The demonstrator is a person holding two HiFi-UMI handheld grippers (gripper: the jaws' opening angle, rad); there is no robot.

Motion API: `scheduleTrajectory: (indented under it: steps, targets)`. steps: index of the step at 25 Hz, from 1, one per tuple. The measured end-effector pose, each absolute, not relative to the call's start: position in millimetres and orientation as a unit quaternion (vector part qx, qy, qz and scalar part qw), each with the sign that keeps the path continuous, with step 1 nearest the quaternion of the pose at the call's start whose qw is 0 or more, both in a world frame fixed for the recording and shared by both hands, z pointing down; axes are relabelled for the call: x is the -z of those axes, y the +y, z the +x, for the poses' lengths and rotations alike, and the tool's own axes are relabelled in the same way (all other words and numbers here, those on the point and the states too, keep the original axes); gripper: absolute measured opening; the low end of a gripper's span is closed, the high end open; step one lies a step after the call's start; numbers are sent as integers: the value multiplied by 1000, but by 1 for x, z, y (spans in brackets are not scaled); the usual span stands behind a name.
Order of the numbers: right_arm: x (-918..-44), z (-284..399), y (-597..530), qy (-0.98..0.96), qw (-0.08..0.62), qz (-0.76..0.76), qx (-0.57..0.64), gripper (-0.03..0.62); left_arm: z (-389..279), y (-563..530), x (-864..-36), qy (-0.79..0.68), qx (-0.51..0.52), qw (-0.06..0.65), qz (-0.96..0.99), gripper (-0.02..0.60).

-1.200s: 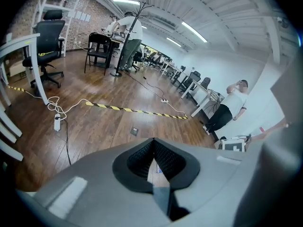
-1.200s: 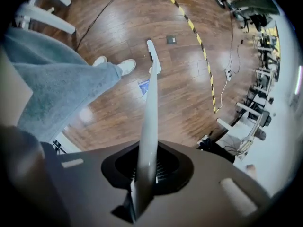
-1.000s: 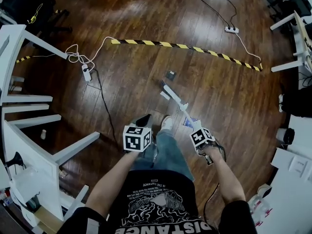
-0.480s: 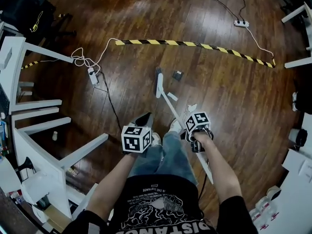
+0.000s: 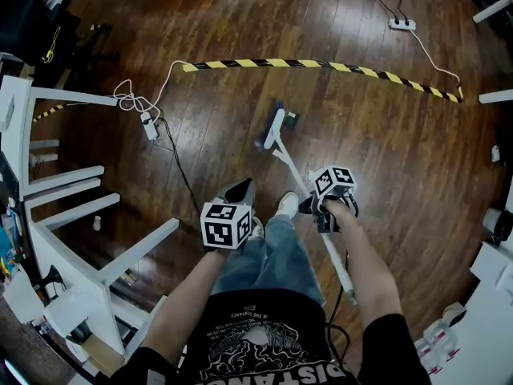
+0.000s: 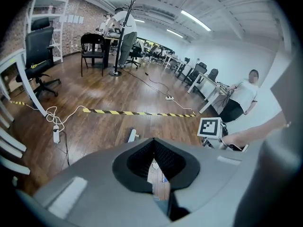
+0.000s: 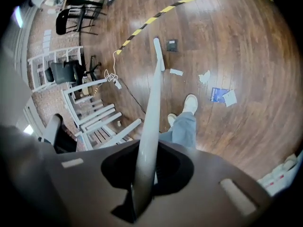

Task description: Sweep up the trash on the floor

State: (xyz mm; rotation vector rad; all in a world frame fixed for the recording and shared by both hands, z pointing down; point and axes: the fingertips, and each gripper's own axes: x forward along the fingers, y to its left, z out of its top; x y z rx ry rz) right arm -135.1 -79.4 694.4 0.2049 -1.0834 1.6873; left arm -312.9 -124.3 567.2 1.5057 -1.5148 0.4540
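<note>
**Floor** (image 5: 385, 159): dark wood boards, lying open ahead of the person and to the right.
- A yellow-and-black tape line (image 5: 321, 65) is running across the far side.
- White table legs (image 5: 72, 99) are crowding the left edge.
- A white power strip (image 5: 149, 125) with a coiled cable is lying near those legs. A black cable (image 5: 180, 175) is trailing from it toward the person's feet.
- A second power strip (image 5: 401, 24) is lying beyond the tape.

**Right tool** (image 7: 144, 160): the jaws are clamping the broom handle (image 7: 150, 112) partway along its length. The handle is slanting down and forward from the tool to the broom head (image 5: 274, 128), which is resting on the floor short of the tape line. The handle's free end is sticking out behind the person's right arm.

**Left tool** (image 6: 152, 148): the jaw tips are meeting, leaving only a thin slit. Nothing is sitting between them, and floor is showing through the slit. The tool is hanging beside the person's left leg, well apart from the broom head.

**Trash**
- A dark square piece (image 5: 292, 119) is lying just beside the broom head, on its right in the head view and well ahead of the right tool.
- Two white scraps (image 7: 176, 72) are lying between the broom head and the person's white shoe (image 7: 191, 103).
- A blue sheet (image 7: 218, 94) with a white piece touching it is lying near that shoe, to its right in the right gripper view.
</note>
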Motion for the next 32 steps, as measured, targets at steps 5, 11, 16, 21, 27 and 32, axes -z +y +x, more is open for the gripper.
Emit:
scheduleTrajectory:
  steps: [5, 11, 16, 21, 27, 32]
  targets:
    - [-708, -119, -87, -399, 462, 107, -785, 35, -304, -139, -574, -610, -201, 464, 610, 5]
    - [-713, -112, -77, -370, 384, 115, -838, 37, -300, -150, -578, -603, -219, 457, 616, 5]
    - [-711, -99, -57, -365, 366, 125, -846, 38, -286, -150, -577, -587, -225, 450, 634, 5]
    - [-709, -83, -31, -364, 351, 147, -850, 38, -273, -131, -576, -569, -228, 444, 654, 5]
    - [-707, -68, 12, -356, 318, 181, -860, 38, -274, -89, -575, -553, -229, 439, 670, 5]
    - [-705, -60, 49, -346, 293, 206, -867, 40, -271, -53, -579, -535, -231, 441, 683, 5]
